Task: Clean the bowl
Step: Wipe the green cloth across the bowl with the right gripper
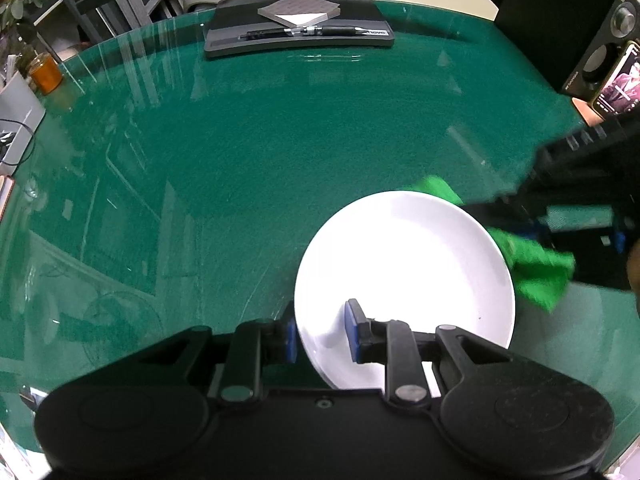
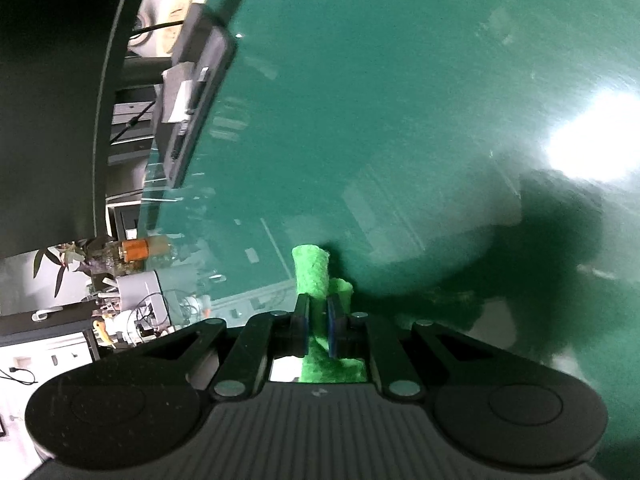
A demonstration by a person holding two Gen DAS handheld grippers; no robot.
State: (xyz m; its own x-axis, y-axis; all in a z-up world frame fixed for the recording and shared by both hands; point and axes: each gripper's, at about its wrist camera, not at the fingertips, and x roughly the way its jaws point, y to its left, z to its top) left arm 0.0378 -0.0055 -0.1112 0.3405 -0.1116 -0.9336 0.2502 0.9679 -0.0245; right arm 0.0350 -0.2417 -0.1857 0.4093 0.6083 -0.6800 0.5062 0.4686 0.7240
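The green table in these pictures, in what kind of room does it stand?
Probably an office desk, not a kitchen: a monitor stand with a pen, a speaker and a phone border the green table.

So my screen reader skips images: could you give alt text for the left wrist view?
The left claw grips the rim of a white bowl over a green table. A green cloth shows behind the bowl's right edge.

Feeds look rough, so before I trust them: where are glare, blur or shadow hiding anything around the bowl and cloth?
Left wrist view: the white bowl is blown out inside, hiding surface detail; the green cloth and right gripper are motion-blurred. Right wrist view: bright glare on the green table at right, dark shadow below it; the cloth is sharp.
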